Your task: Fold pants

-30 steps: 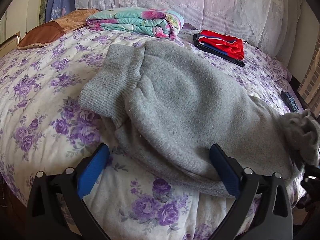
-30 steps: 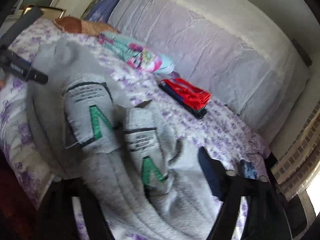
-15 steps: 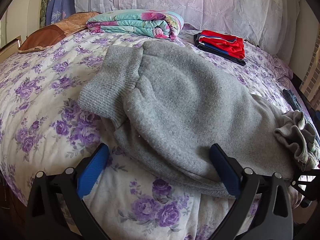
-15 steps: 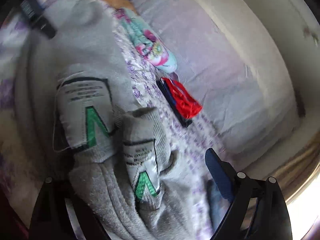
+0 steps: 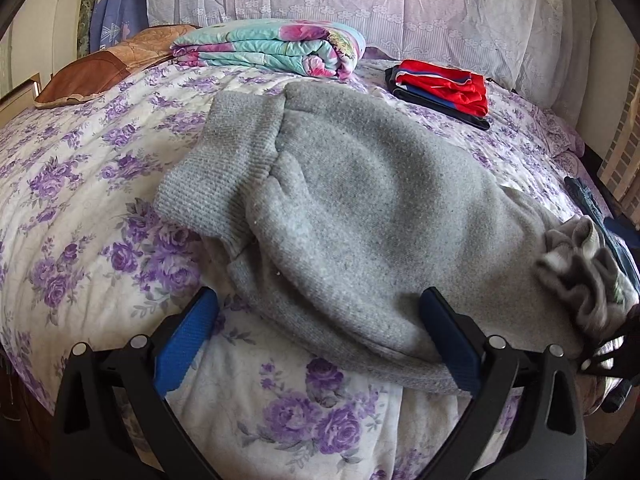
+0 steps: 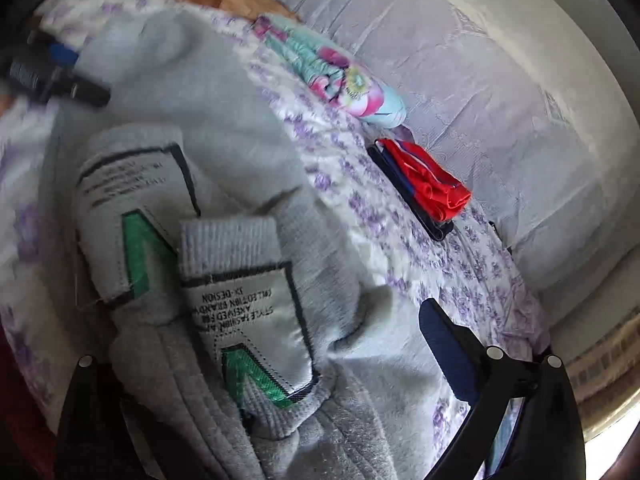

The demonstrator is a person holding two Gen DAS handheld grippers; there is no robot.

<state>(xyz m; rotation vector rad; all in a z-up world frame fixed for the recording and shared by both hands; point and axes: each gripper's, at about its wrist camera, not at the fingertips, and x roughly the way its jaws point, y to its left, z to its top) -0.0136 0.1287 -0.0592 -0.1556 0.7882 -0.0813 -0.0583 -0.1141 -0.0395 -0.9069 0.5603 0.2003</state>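
Observation:
Grey fleece pants (image 5: 360, 208) lie across the floral bedspread (image 5: 80, 208), ribbed waistband at the left. My left gripper (image 5: 320, 300) stands open at the near edge of the pants, its right pad against the cloth's hem and its left pad over bare bedspread. In the right wrist view the two cuffs with green-lettered patches (image 6: 248, 320) lie bunched between the opening jaws of my right gripper (image 6: 260, 340). Its right finger (image 6: 444, 348) stands apart from the cloth; its left finger is hidden under fabric. The bunched cuffs (image 5: 580, 272) show blurred at the right of the left wrist view.
A folded turquoise floral blanket (image 5: 272, 46) and a folded red and navy garment (image 5: 440, 84) lie at the back, before the lilac headboard cover (image 5: 400, 8). A brown cushion (image 5: 96, 72) sits far left. Dark cloth (image 5: 592, 204) lies by the bed's right edge.
The right gripper has rolled and sunk with the cuffs, and its jaws have widened. In the left wrist view the bunched cuffs have dropped lower at the right. The left gripper has kept still.

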